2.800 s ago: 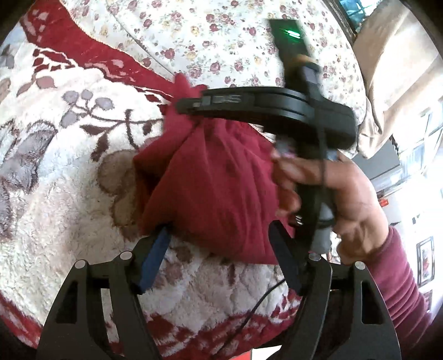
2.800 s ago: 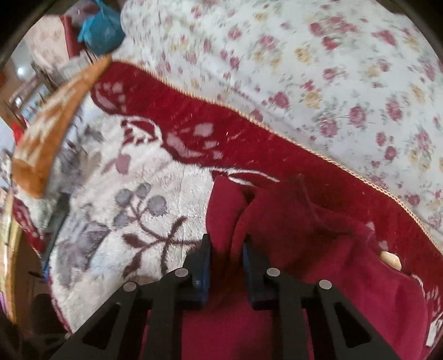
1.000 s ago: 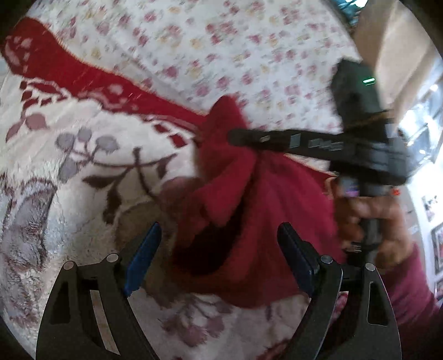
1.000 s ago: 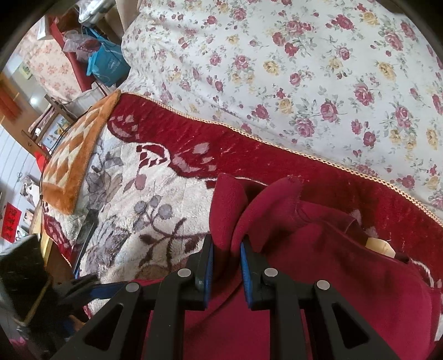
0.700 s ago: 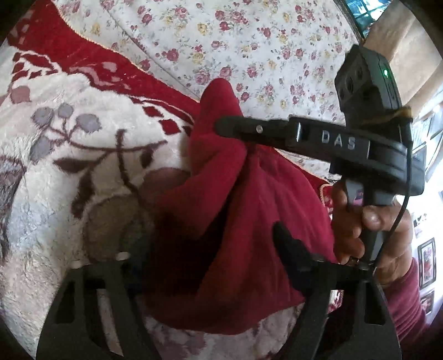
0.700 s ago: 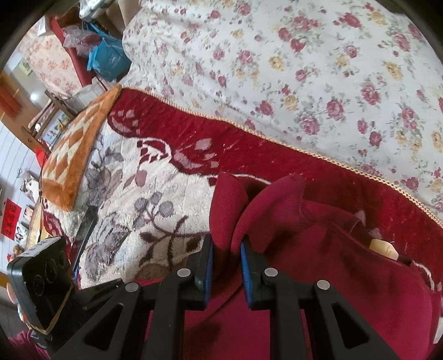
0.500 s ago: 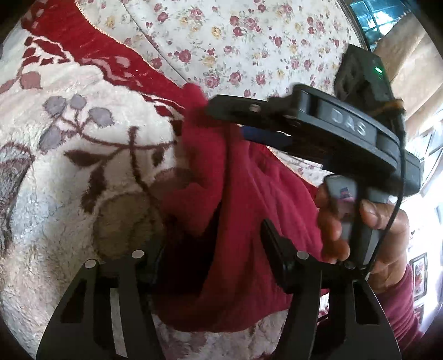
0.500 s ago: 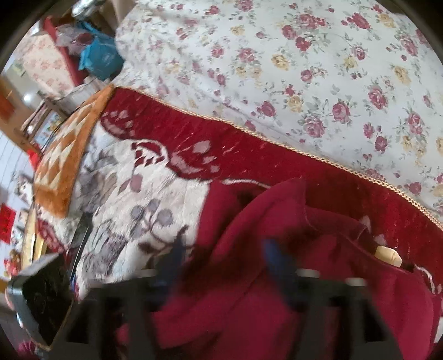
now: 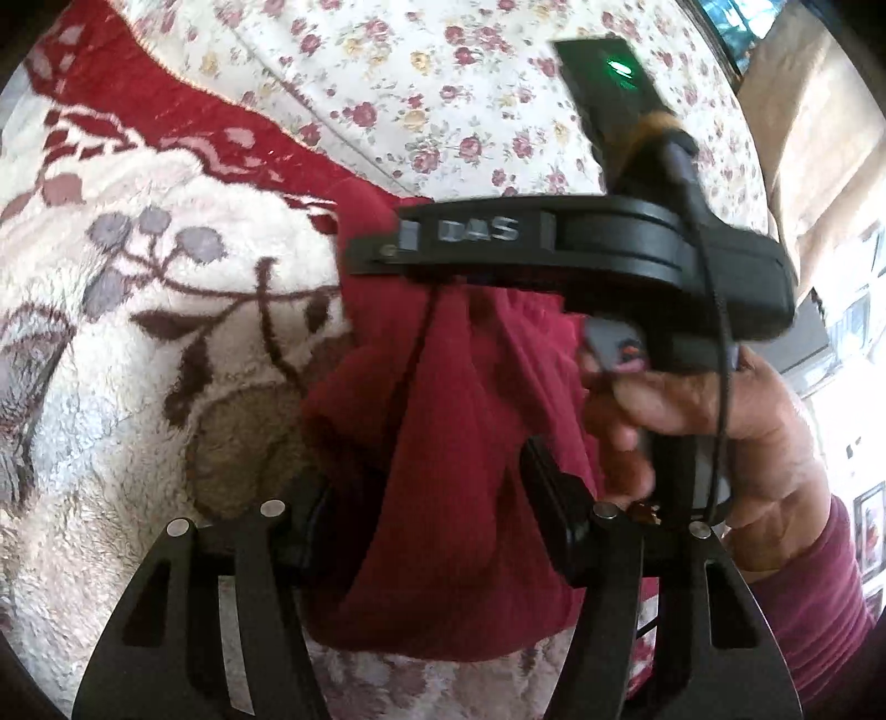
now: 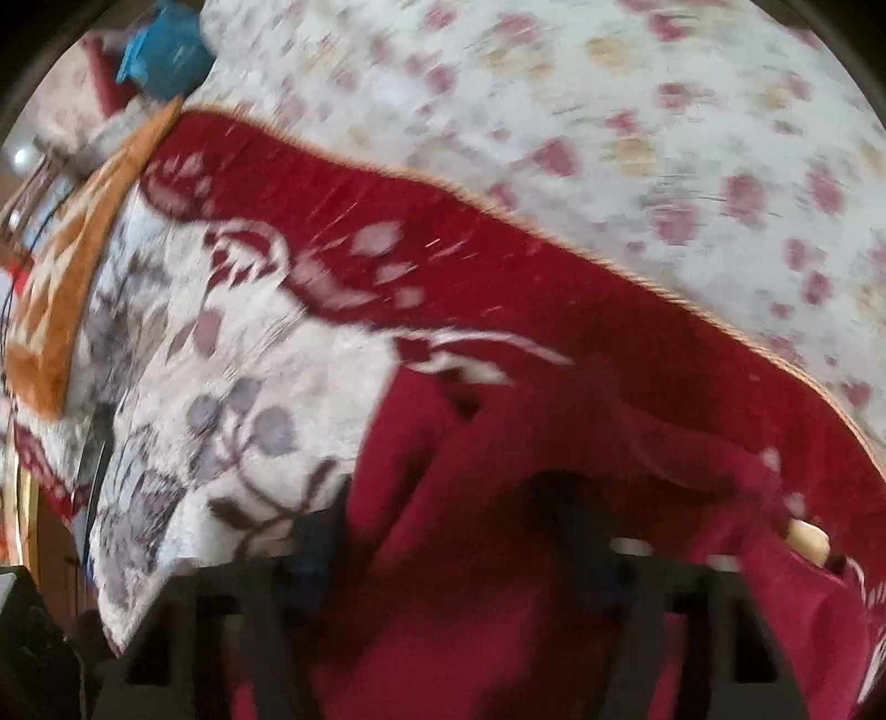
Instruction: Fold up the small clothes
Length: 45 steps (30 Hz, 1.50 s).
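A small dark red garment point(image 9: 465, 443) lies bunched on a cream and red floral blanket point(image 9: 138, 332). My left gripper point(image 9: 426, 498) has its jaws apart around a thick fold of the garment. The right gripper shows in the left wrist view as a black tool point(image 9: 554, 260) held by a hand over the garment. In the blurred right wrist view the garment point(image 10: 498, 554) fills the lower middle, and my right gripper point(image 10: 454, 531) has its jaws wide apart with the cloth between them. A pale tag point(image 10: 805, 537) shows on the garment.
A white quilt with small roses point(image 10: 609, 138) lies beyond the blanket's red border. An orange patterned cushion point(image 10: 61, 277) sits at the far left. A blue bag point(image 10: 160, 50) is at the back.
My right gripper, shut on a garment fold a second ago, has opened wide. My left gripper has narrowed around the garment and moved in over it.
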Available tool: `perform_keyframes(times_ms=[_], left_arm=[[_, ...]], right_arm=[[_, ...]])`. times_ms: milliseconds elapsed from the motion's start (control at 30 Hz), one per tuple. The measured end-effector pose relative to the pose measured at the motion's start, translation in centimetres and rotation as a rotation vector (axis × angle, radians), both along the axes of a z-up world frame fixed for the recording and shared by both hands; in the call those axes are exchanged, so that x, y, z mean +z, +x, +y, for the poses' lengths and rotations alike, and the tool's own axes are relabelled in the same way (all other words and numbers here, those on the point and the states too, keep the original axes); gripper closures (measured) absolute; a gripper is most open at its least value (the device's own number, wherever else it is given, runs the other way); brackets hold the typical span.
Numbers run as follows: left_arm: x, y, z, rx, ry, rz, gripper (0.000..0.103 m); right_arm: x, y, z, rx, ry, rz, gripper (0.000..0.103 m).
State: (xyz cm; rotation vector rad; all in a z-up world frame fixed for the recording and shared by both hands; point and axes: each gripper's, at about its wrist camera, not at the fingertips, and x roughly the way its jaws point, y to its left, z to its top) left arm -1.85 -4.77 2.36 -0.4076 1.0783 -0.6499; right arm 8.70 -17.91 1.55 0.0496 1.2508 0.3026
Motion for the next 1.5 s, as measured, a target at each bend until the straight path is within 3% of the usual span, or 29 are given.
perform_keyframes(times_ms=[33, 67, 100, 167, 267, 467, 800, 1067, 1233, 1333, 1400, 1467, 1500], left_arm=[[0.3, -0.2, -0.1, -0.009, -0.009, -0.006, 0.043], [0.7, -0.5, -0.3, -0.017, -0.023, -0.016, 0.052], [1.3, -0.8, -0.4, -0.019, -0.024, -0.033, 0.065], [2.4, -1.3, -0.7, -0.026, -0.025, -0.056, 0.073], [4.0, -2.1, -1.6, -0.038, -0.012, -0.08, 0.08], [7.3, -3.4, -4.9, -0.085, 0.009, -0.13, 0.084], [11.6, -7.2, -14.9, -0.274, 0.054, -0.206, 0.085], [9.7, -9.2, -23.4, -0.388, 0.109, -0.192, 0.086], [5.5, -9.5, -27.0, -0.444, 0.162, -0.112, 0.085], [5.3, -9.7, -27.4, -0.467, 0.165, -0.11, 0.084], [6.5, -9.7, -26.5, -0.501, 0.126, -0.095, 0.065], [7.9, -9.8, -25.0, -0.525, 0.067, -0.092, 0.053], [9.0, -9.9, -23.8, -0.528, 0.058, -0.125, 0.052]], right_arm=[[0.2, -0.3, -0.5, -0.004, 0.03, -0.01, 0.066], [0.7, -0.9, -1.2, -0.009, 0.073, -0.027, 0.078], [1.2, -1.4, -1.6, -0.012, 0.112, -0.044, 0.08], [2.4, -2.8, -2.4, -0.016, 0.134, -0.1, 0.085], [4.5, -4.4, -4.4, -0.04, 0.174, -0.151, 0.087], [8.6, -7.8, -8.9, -0.087, 0.249, -0.23, 0.088], [14.0, -14.4, -17.9, -0.183, 0.285, -0.348, 0.089], [12.0, -18.7, -26.0, -0.31, 0.28, -0.338, 0.089], [6.7, -19.2, -29.7, -0.4, 0.231, -0.214, 0.089], [3.5, -19.5, -31.0, -0.45, 0.217, -0.143, 0.089], [2.9, -20.3, -32.1, -0.507, 0.276, -0.142, 0.084], [3.7, -21.1, -32.5, -0.553, 0.27, -0.153, 0.06], [4.3, -21.6, -32.5, -0.571, 0.244, -0.166, 0.057]])
